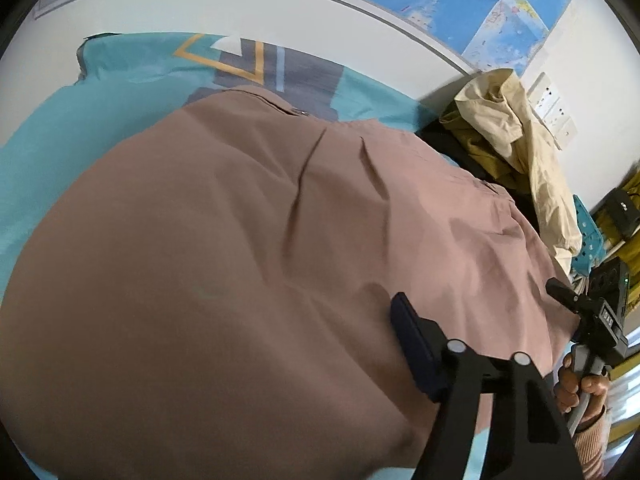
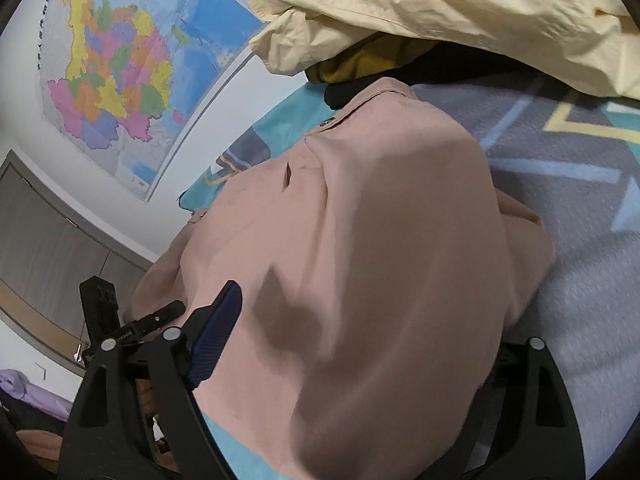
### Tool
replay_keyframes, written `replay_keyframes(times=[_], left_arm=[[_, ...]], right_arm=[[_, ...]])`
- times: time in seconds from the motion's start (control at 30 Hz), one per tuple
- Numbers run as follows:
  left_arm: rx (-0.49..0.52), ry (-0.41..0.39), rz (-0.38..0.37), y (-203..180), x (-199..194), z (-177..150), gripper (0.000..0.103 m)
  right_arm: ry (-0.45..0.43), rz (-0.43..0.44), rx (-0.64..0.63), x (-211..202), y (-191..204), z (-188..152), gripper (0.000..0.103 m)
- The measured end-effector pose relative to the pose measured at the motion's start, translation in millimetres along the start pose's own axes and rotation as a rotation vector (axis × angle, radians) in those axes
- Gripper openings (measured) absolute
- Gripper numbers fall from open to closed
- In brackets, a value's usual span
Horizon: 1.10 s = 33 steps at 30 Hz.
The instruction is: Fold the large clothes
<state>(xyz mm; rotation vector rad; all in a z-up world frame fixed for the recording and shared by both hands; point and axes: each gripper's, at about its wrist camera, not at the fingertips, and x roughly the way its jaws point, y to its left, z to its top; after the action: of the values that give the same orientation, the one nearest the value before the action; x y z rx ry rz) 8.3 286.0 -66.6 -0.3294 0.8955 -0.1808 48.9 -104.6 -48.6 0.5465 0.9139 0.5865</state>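
A large dusty-pink garment (image 1: pixel 248 240) lies spread over the bed, with its collar and snap towards the wall. My left gripper (image 1: pixel 312 312) hangs low over it. Only one blue pad (image 1: pixel 412 344) shows against the fabric, and the bulging cloth hides the other finger. In the right wrist view the pink garment (image 2: pixel 380 260) fills the gap of my right gripper (image 2: pixel 368 296). Its left pad (image 2: pixel 216 340) stands free and throws a shadow on the cloth, while the fabric drapes over the right finger. Each view catches the other gripper at its edge: the right gripper (image 1: pixel 588 312) and the left gripper (image 2: pixel 160 316).
A cream garment (image 2: pixel 460 12) sits heaped on olive and black clothes (image 1: pixel 480 148) at the head of the bed. The bedsheet (image 1: pixel 60 132) is teal and grey. A map (image 2: pixel 120 72) covers the wall, with wall sockets (image 1: pixel 554 108) near it. A wardrobe (image 2: pixel 48 240) stands at the left.
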Motion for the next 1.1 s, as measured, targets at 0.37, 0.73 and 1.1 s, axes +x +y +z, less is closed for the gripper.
replay_keyframes(times=[0.37,0.73,1.1], left_arm=[[0.058,-0.005,0.061,-17,13,5,0.084],[0.060,-0.009,0.109,-15,14,8,0.066],[0.063,-0.002,0.069,-16,23,18,0.069]], right_arm=[[0.008,0.036,0.011,9,0,8,0.068],[0.041,-0.014,-0.006,19,4,15,0.055],[0.066,0.016,-0.004,31,3,23,0.045]])
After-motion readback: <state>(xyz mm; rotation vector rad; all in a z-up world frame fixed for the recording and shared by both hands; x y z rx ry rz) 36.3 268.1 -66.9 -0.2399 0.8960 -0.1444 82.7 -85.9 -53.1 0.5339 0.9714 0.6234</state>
